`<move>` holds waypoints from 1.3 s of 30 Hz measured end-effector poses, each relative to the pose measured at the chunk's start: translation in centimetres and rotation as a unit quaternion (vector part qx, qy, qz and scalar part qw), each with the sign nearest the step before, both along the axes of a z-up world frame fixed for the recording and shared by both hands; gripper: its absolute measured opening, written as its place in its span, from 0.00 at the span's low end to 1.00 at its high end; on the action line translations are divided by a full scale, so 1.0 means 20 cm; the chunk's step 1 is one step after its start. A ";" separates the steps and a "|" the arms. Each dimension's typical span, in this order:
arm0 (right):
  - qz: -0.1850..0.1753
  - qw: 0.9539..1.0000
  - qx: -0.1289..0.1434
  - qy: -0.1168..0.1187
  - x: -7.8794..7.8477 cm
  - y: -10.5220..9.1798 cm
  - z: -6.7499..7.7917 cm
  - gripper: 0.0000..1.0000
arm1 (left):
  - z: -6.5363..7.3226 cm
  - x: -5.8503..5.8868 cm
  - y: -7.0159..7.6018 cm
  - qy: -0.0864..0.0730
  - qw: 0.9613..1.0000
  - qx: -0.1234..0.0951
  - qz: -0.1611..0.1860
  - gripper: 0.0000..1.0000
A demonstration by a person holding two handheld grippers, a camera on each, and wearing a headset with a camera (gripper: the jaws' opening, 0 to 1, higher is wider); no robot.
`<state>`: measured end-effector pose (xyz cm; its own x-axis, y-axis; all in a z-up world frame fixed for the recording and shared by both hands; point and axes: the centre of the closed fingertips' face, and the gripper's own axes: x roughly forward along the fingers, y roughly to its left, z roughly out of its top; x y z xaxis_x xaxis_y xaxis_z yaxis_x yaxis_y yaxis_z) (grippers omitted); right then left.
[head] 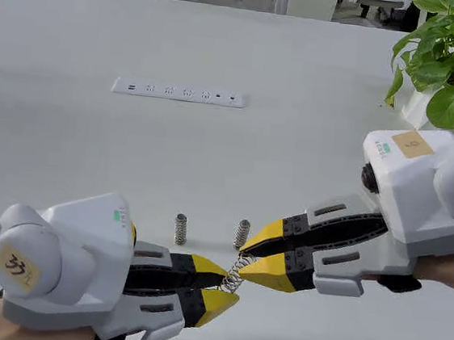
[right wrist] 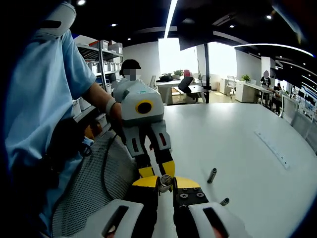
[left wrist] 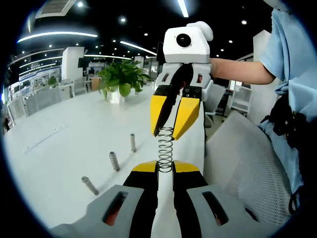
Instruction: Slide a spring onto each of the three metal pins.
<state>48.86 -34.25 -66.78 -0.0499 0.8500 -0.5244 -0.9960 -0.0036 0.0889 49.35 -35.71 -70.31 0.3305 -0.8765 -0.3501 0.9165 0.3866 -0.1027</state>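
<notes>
Left tool (head: 229, 287) and right tool (head: 243, 263), tips meeting just above the worktop (head: 212, 160), share one spring (head: 235, 274). In the left gripper view, the left tool's yellow jaws are pressed onto the near end of the coil. The right tool's jaws narrow to a V and pinch the far end. The spring hangs taut and straight between them, clear of the surface. Gripping both ends probably keeps the soft coil from sagging or rolling, or lets one tool re-grip before releasing it to the other.

Behind the tips stand two upright springs, the left seated spring (head: 180, 228) and the right seated spring (head: 241, 233). Both appear to be already on their pins. The left gripper view shows these two in a row with a thinner bare pin (left wrist: 132, 142) beyond them, well apart from the held spring. Two pins thus seem served and one remains. The next move likely calls for turning the coil upright, bore over the pin's top. A tilted approach could snag a coil on the tip.
</notes>
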 end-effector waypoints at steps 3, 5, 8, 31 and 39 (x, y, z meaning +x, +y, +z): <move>0.003 1.000 0.002 -0.002 0.00 0.01 0.01 0.07 | 0.00 0.00 -0.01 0.000 1.000 -0.002 -0.001 0.06; 0.008 1.000 0.003 -0.004 -0.01 0.02 0.02 0.07 | 0.01 0.00 -0.03 0.003 1.000 -0.008 -0.002 0.06; 0.012 1.000 0.000 -0.009 -0.01 0.01 0.02 0.07 | 0.01 0.01 -0.03 0.007 1.000 -0.019 0.000 0.06; 0.021 0.999 -0.027 -0.027 0.01 -0.02 0.00 0.18 | 0.01 0.02 -0.04 0.010 1.000 -0.021 -0.009 0.06; 0.072 0.988 -0.117 -0.073 0.02 -0.06 -0.08 0.27 | -0.08 0.01 -0.03 0.000 0.998 0.052 -0.043 0.06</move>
<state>49.34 -35.46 -68.30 -0.0719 0.6947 -0.7157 -0.9889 -0.1432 -0.0397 49.54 -36.22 -71.98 0.2561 -0.8605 -0.4403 0.9466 0.3155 -0.0662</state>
